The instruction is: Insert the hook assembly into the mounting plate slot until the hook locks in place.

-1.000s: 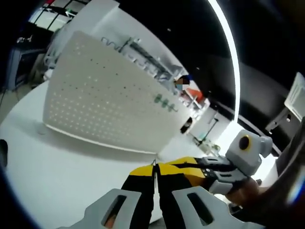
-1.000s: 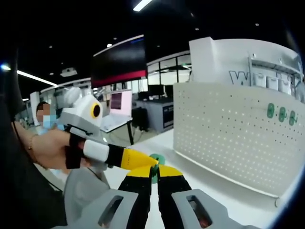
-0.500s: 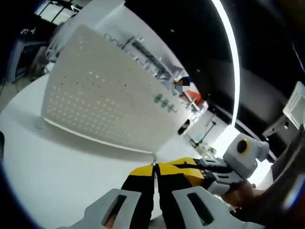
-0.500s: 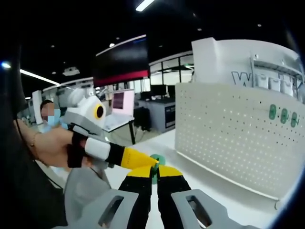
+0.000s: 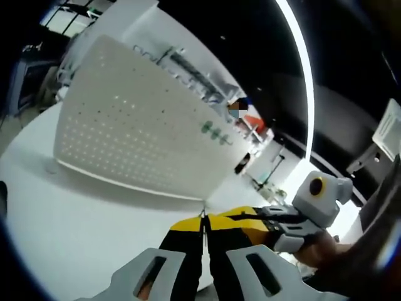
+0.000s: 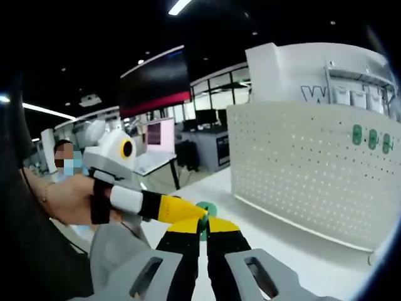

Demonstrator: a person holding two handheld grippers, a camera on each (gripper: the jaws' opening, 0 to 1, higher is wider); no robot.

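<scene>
The green hook assembly point(image 6: 205, 210) shows as a small round green piece at the lower centre of the right gripper view, mostly hidden behind the yellow fingertips that meet on it, so its shape is hard to make out. In the left gripper view only a thin sliver of something point(image 5: 203, 216) stands at the same meeting point, too small to identify.

The right gripper point(image 6: 203, 227) rises from the bottom of its view with its black-and-yellow fingers pressed close together, clenched at the green piece. The left gripper point(image 6: 199, 214) comes in from the left of that view, held by a hand point(image 6: 69, 199), its yellow tip touching the same spot. In the left gripper view the left gripper point(image 5: 203, 221) also has its fingers closed together, and the right gripper point(image 5: 210, 219) reaches in from the right, with a hand point(image 5: 319, 249) behind it cut off by the frame edge.

The mounting plate point(image 5: 125, 141), a white perforated panel, stands upright on the white tabletop point(image 5: 75, 219) in the upper left of the left gripper view, apart from the grippers. In the right gripper view the plate point(image 6: 301, 166) fills the right side, its right end cut off. Three small green pieces point(image 6: 371, 139) sit on its upper right; their form is unclear.
</scene>
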